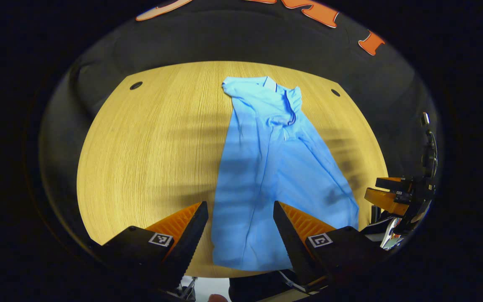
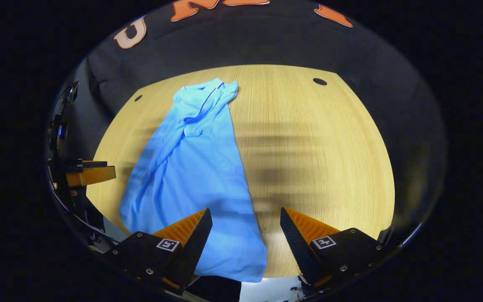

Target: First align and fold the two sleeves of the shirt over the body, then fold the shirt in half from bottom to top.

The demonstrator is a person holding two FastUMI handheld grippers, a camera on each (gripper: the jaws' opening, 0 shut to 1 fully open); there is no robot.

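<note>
A light blue polo shirt [image 1: 271, 167] lies lengthwise on the wooden table [image 1: 149, 147], collar at the far end, both sleeves lying folded over the body, hem at the near edge. My left gripper [image 1: 240, 218] hovers open above the hem's left part, nothing between its fingers. In the right gripper view the same shirt [image 2: 195, 172] runs from the far collar down to the near edge of the table [image 2: 317, 147]. My right gripper [image 2: 245, 224] hangs open over the hem's right corner. The right gripper [image 1: 392, 195] also appears at the right border of the left gripper view, and the left gripper [image 2: 86, 172] at the left border of the right gripper view.
Two small dark holes [image 1: 136, 85] [image 1: 335, 92] sit near the table's far corners. Bare wood stretches left of the shirt in the left gripper view and right of it in the right gripper view. The black cloth wall rises behind the table.
</note>
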